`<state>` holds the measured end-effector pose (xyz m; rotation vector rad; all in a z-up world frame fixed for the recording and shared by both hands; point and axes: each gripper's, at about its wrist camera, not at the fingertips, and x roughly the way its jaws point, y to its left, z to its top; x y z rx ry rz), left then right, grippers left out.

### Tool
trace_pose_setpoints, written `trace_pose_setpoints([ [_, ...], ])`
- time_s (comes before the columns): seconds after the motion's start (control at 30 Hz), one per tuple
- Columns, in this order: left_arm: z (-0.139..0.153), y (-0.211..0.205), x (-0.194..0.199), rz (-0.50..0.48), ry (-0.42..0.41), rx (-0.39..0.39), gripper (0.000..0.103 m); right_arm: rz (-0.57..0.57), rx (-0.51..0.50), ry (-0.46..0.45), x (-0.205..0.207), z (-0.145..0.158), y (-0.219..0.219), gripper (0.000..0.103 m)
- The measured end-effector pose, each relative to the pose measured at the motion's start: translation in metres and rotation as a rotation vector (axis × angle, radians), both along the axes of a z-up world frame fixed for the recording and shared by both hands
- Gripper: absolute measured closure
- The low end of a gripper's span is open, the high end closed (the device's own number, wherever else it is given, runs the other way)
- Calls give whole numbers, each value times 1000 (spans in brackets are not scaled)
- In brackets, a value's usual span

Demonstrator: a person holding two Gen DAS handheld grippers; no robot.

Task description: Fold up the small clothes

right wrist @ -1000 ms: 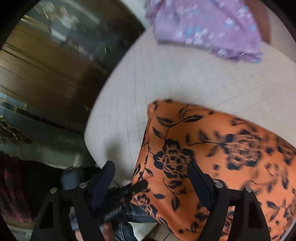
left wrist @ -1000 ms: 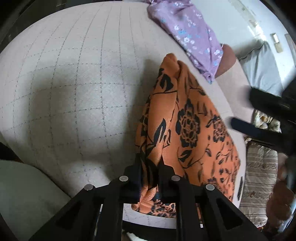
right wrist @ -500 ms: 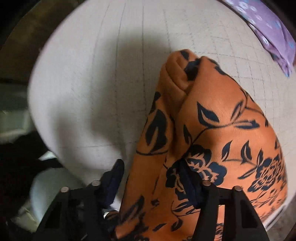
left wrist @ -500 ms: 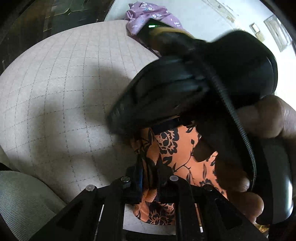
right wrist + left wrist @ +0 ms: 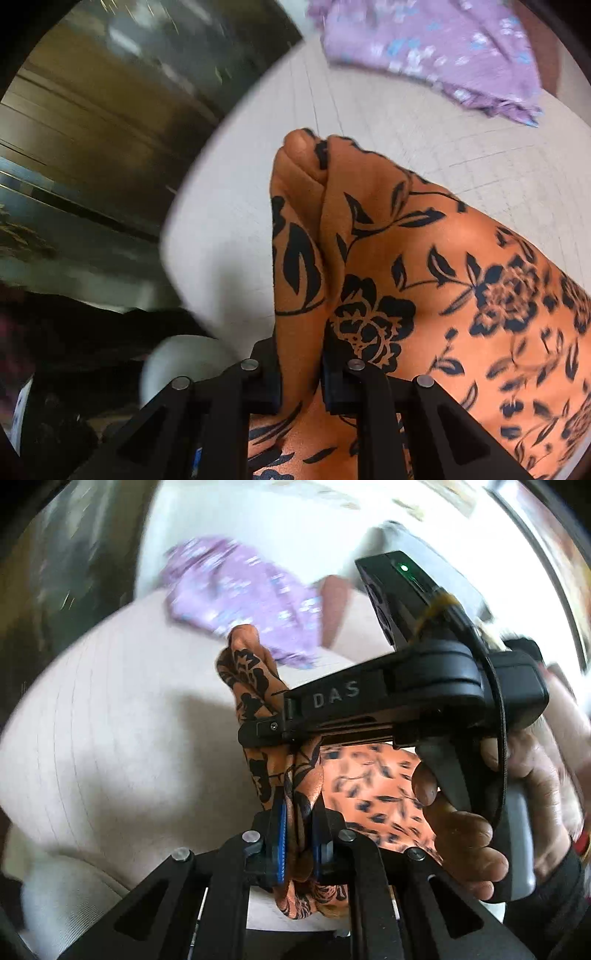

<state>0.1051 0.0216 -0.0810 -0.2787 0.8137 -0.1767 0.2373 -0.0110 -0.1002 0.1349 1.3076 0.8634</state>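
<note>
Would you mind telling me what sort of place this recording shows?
Probably a home living room or bedroom. A checked cloth covers a padded surface, a purple garment lies waiting on it, and striped cushions and dark wooden furniture stand around it.

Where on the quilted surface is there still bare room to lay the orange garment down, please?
The widest bare patch of the quilted surface lies left of the orange floral garment, running to the cushion's rounded edge. A narrower strip separates it from the purple floral garment. Near the right tongs, it is crowded.
</note>
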Motion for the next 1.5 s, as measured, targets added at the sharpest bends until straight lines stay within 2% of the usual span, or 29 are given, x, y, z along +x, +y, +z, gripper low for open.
trace_pose_setpoints([
  [0.13,36,-69,-10,-114,-67,131,92,-97,202,-64,-24,34,-89,87],
  [0.3,52,-160,-4,-287,-90,208,92,-253,384,-96,-44,37,-200,87],
  [0.4,42,-215,7,-378,-73,243,92,-338,476,-86,-54,17,-264,87],
  [0.53,1,-275,34,-459,-2,234,92,-428,561,-1,-54,-25,-336,87],
  [0.63,-28,-287,56,-469,65,198,92,-480,559,69,-37,-72,-371,87],
  [0.8,-71,-305,78,-465,174,166,90,-544,570,188,-15,-129,-395,87],
  [0.87,-82,-308,85,-464,212,150,86,-572,542,242,-12,-146,-398,87],
  [1.0,-84,-305,73,-501,257,28,73,-663,476,277,-9,-158,-407,79],
  [1.03,-89,-303,73,-509,260,-5,71,-688,463,267,-11,-156,-410,77],
  [1.1,-75,-286,67,-493,239,-50,62,-733,438,209,-17,-144,-416,72],
  [1.13,-69,-277,63,-473,221,-54,54,-758,427,181,-22,-136,-419,71],
  [1.17,-63,-260,60,-441,207,-42,49,-778,414,143,-28,-129,-422,62],
  [1.2,-61,-247,57,-411,201,-23,48,-790,399,104,-38,-116,-422,38],
  [1.23,-58,-235,58,-376,195,0,47,-798,393,83,-46,-105,-422,31],
  [1.3,-62,-202,58,-300,189,34,45,-782,356,28,-64,-92,-411,30],
  [1.37,-70,-176,64,-227,201,78,43,-743,267,14,-74,-90,-395,30],
  [1.43,-87,-160,73,-191,220,100,43,-706,103,-19,-82,-88,-369,32],
  [1.47,-97,-157,78,-179,246,110,43,-709,34,-30,-83,-89,-362,41],
  [1.5,-104,-149,81,-170,273,109,43,-706,-66,-27,-84,-93,-354,61],
])
